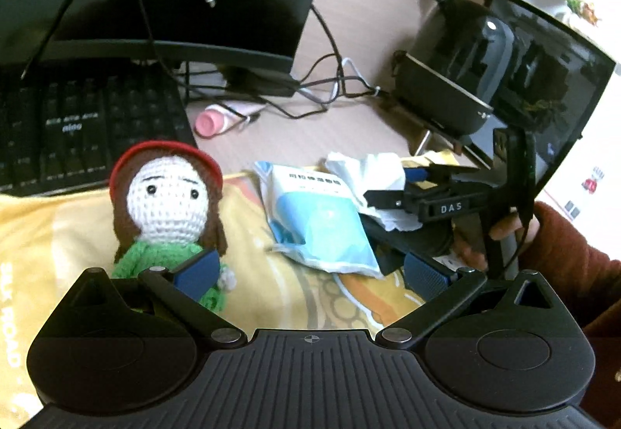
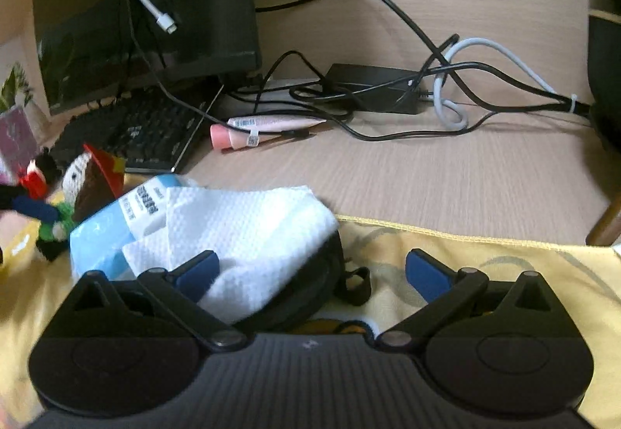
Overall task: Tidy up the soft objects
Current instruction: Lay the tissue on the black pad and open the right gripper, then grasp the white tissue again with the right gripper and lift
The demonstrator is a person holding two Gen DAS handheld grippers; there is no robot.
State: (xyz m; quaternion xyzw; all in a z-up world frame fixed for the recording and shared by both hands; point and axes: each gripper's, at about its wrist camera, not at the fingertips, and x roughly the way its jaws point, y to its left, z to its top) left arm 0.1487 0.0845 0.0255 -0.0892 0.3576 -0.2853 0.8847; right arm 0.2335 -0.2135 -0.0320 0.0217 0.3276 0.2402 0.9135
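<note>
Left wrist view: the left gripper (image 1: 310,275) has its jaws spread wide and grips nothing. Its left blue pad (image 1: 198,270) lies in front of the crocheted doll (image 1: 169,211), which stands upright on the yellow cloth (image 1: 62,235); contact cannot be confirmed. A blue-and-white tissue pack (image 1: 318,219) lies on the cloth to the doll's right, with a crumpled white paper towel (image 1: 368,173) beyond it.

Right wrist view: the right gripper (image 2: 310,274) is likewise wide open and empty. The paper towel (image 2: 248,231) lies across a black pouch (image 2: 310,297), behind the gripper's left pad.

The wooden worktop (image 2: 427,173) carries a monitor (image 2: 147,2), a keyboard (image 2: 147,130), tangled cables (image 2: 388,87) and a pink tube (image 2: 264,128).
</note>
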